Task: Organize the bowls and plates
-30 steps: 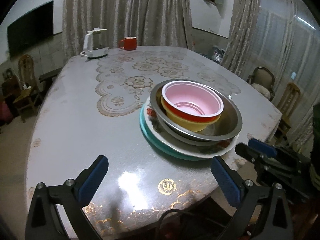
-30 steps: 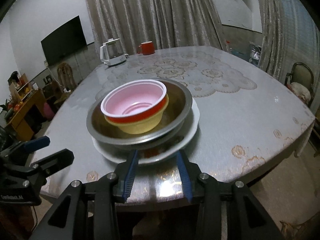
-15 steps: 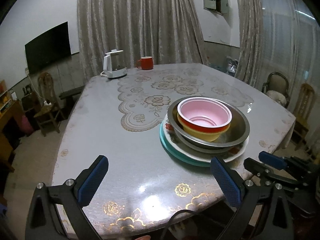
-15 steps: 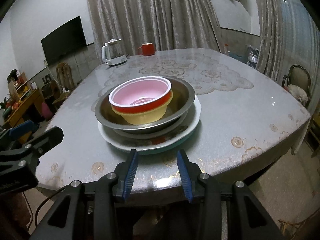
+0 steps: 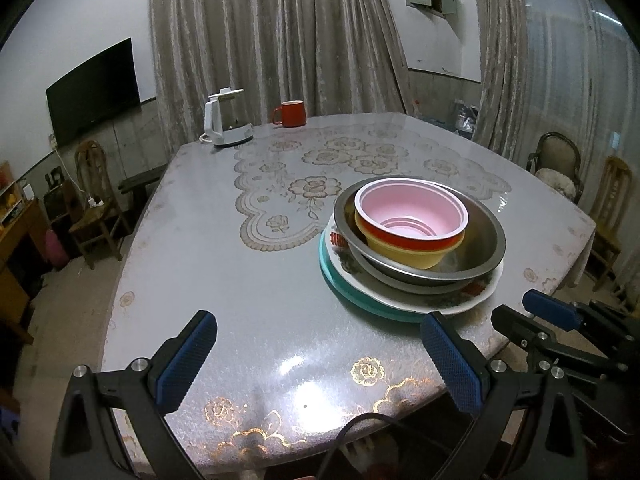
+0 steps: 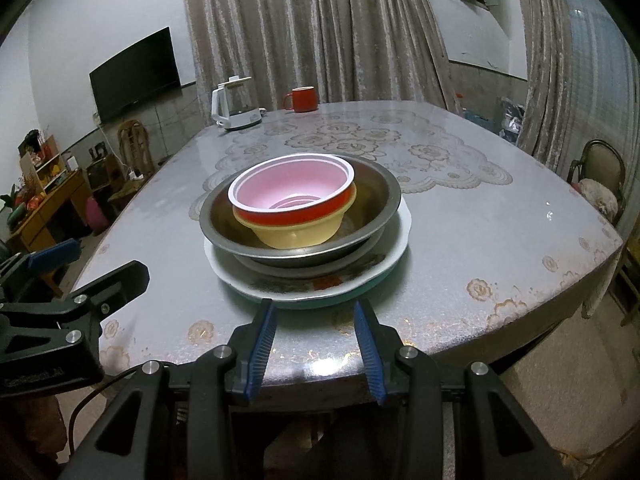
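Observation:
A stack stands on the table. From the top it holds a pink-lined red bowl, a yellow bowl, a steel bowl, a white patterned plate and a teal plate. My left gripper is wide open over the bare table, near and left of the stack. My right gripper is partly open with nothing between its pads, just short of the teal plate's near rim and apart from it. The pink-lined bowl sits upright.
A white kettle and a red mug stand at the table's far edge. A lace mat lies behind the stack. Chairs stand to the right, and a wooden chair to the left. The table's front edge lies just under both grippers.
The left wrist view has tilted upward and the stack looks smaller and farther. In the right wrist view the stack has drawn slightly away. Neither gripper's jaws have changed.

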A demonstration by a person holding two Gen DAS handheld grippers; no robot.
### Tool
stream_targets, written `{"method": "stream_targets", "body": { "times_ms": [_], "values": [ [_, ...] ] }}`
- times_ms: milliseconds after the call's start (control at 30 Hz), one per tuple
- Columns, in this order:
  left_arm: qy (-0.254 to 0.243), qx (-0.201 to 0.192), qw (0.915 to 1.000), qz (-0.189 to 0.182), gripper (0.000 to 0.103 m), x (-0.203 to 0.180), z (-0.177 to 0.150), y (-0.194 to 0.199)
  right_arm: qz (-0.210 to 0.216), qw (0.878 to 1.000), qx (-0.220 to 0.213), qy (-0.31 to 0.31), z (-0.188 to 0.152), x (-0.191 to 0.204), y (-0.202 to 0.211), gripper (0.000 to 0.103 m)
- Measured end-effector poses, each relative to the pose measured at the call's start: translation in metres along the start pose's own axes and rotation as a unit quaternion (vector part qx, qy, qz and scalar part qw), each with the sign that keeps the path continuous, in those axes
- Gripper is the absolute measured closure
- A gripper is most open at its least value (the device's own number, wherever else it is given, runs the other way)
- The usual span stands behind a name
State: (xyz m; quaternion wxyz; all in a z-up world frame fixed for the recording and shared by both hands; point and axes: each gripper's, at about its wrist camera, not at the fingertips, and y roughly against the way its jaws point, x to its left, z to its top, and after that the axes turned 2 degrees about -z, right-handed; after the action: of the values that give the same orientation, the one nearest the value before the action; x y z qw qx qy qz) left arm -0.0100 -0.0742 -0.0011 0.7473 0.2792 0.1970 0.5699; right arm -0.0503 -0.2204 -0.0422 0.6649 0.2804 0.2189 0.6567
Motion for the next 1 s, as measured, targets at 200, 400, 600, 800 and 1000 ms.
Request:
{"method": "stream_targets", "body": {
  "times_ms": [200, 400, 600, 800, 1000],
  "values": [
    [-0.007, 0.005, 1.0, 0.001, 0.0, -0.0023, -0.0002, -0.0026, 0.001, 1.0, 0.005, -0.002, 0.0003, -0.0008, -0.002, 0.063],
    [-0.011, 0.011, 0.9999, 0.002, 0.0, -0.004, -0.0004, -0.0047, 0.002, 1.0, 0.007, -0.002, -0.0006, -0.001, -0.0035, 0.063],
    [-0.011, 0.013, 0.9999, 0.002, 0.0, -0.0031, -0.0002, -0.0059, 0.002, 1.0, 0.006, -0.002, -0.001, -0.0011, -0.003, 0.063],
    [-0.012, 0.014, 0.9998, 0.003, 0.0, -0.0038, 0.0003, -0.0065, 0.004, 1.0, 0.01, -0.001, -0.0008, -0.0005, -0.0052, 0.063],
    [-0.015, 0.017, 0.9997, 0.003, 0.0, -0.0043, 0.0004, -0.0081, 0.005, 1.0, 0.01, -0.002, -0.0005, -0.0016, -0.006, 0.063]
  ]
}}
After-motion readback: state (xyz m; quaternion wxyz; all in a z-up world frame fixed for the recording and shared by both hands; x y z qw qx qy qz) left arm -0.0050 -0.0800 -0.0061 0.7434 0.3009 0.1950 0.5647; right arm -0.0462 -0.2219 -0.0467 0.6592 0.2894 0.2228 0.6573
